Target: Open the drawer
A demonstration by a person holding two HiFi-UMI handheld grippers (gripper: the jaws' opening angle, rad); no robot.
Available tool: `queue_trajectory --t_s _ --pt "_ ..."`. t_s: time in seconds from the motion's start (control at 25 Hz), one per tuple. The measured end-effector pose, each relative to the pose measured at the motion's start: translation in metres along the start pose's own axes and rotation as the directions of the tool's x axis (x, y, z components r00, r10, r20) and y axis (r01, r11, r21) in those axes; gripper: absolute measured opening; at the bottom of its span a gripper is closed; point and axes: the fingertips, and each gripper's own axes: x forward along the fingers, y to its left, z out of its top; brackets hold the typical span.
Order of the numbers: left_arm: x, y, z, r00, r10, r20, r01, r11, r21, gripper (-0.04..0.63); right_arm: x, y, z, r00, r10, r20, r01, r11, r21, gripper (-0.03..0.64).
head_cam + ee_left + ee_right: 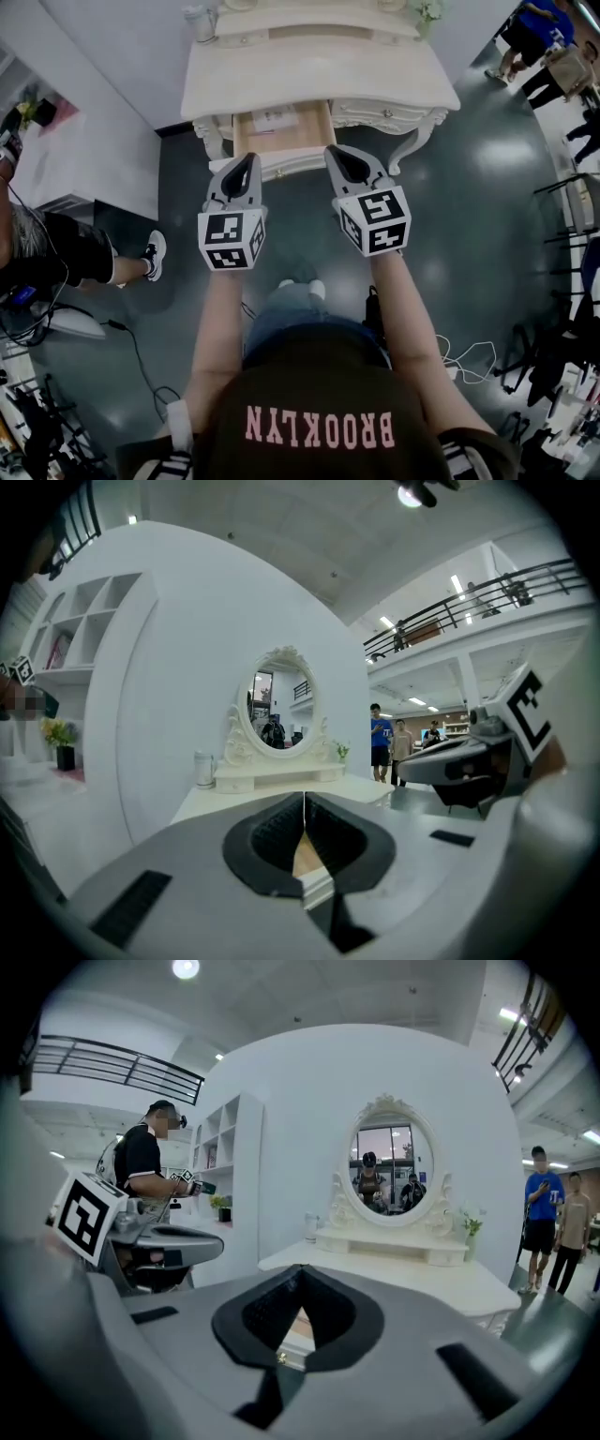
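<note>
- Head view: the drawer (pixel 281 133) sits in the middle of the white dressing table, just under the worktop (pixel 319 80). It is pulled out toward the person. You can see its wooden inside, and a paper (pixel 275 119) lies in it.
- So the job looks done, or almost done. Maybe the drawer could slide out a bit more, but I cannot tell how far it goes.
- The left hand-held gripper (pixel 246 159) is clenched with nothing in it. In the left gripper view its two jaws press flat together.
- The right hand-held gripper (pixel 337 153) is clenched and empty too. In the right gripper view its jaws meet in one thin line.
- Both are held side by side in front of the drawer. They look lifted above it and not touching it.
- At the back of the worktop stands an oval mirror (pixel 386 1171). A small jar (pixel 310 1225) is on one side of it and a little plant (pixel 472 1222) is on the other.
- A person (pixel 66 253) stands off to the left, well apart from the table. Two more people (pixel 539 1213) stand far off to the right.
- Cables (pixel 131 347) lie on the floor (pixel 487 187), away from the drawer.
- Nothing sits between the two hand-held grippers and the drawer, so I think nothing blocks the way.
</note>
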Motion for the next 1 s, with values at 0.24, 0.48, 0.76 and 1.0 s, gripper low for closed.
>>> queue_trajectory --t_s 0.24,0.48,0.76,1.0 --pt "-0.001 0.014 0.060 0.997 0.020 0.077 -0.025 0.997 0.075 0.006 -0.017 -0.014 0.054 0.994 -0.052 0.101 0.057 0.997 -0.043 -0.004" --pt "-0.003 0.031 0.100 0.992 0.052 0.119 -0.065 0.992 0.106 0.006 -0.035 -0.033 0.091 0.977 -0.107 0.183 0.114 0.993 -0.027 -0.004" --pt "-0.009 0.040 0.113 0.987 0.077 0.141 -0.092 0.990 0.103 0.006 -0.049 -0.047 0.118 0.961 -0.139 0.241 0.149 0.988 -0.026 -0.005" --pt "-0.013 0.046 0.114 0.986 0.096 0.138 -0.111 0.988 0.104 0.006 -0.051 -0.058 0.111 0.964 -0.164 0.211 0.174 0.984 -0.030 -0.005"
